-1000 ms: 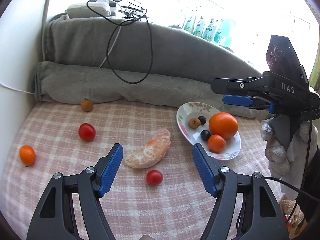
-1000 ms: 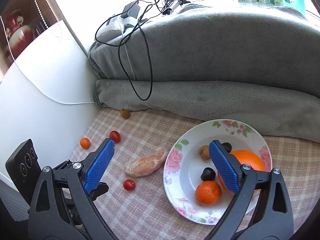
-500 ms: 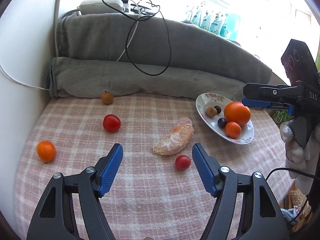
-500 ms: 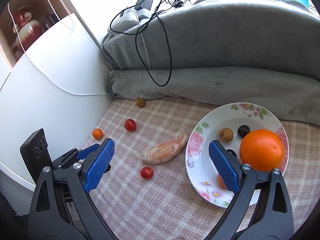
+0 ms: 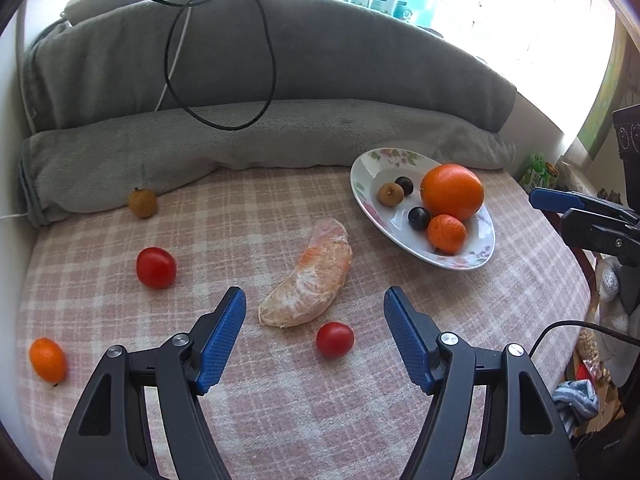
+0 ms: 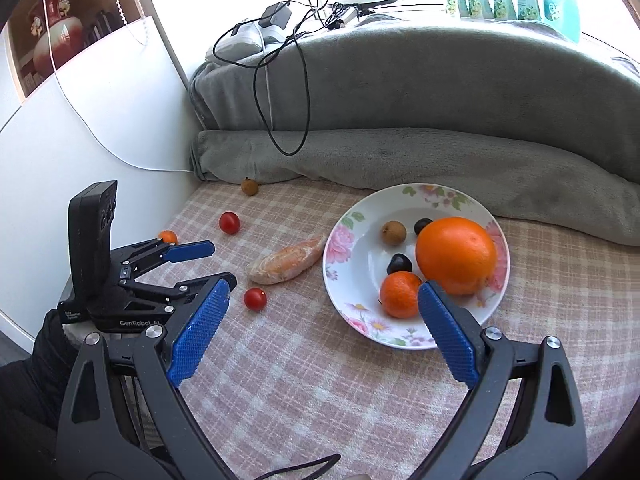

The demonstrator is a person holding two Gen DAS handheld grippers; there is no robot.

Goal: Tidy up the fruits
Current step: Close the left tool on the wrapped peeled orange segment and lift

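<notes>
A flowered white plate (image 5: pixel 364 196) (image 6: pixel 360 312) holds a big orange (image 5: pixel 452 191) (image 6: pixel 455 254), a small mandarin (image 6: pixel 400 294), a brown longan and two dark berries. Loose on the checked cloth lie a peeled citrus piece (image 5: pixel 310 280) (image 6: pixel 286 262), a cherry tomato (image 5: pixel 335 339) (image 6: pixel 255 298) near it, a second tomato (image 5: pixel 156 267) (image 6: pixel 229 222), a kumquat (image 5: pixel 48 360) and a brown longan (image 5: pixel 142 202) (image 6: pixel 249 186). My left gripper (image 5: pixel 316 312) (image 6: pixel 212 264) hangs open just short of the citrus piece and near tomato. My right gripper (image 6: pixel 322 312) is open and empty over the plate's near-left rim.
A rolled grey blanket (image 5: pixel 280 132) bounds the far side, with black and white cables (image 5: pixel 224 64) draped over it. A white wall (image 6: pixel 100 128) closes the left. The table edge drops off at the right in the left wrist view, with clutter below.
The left gripper has swung so the citrus piece and near tomato sit centred between its open fingers. The right gripper has shifted sideways, leaving the plate further right in its view.
</notes>
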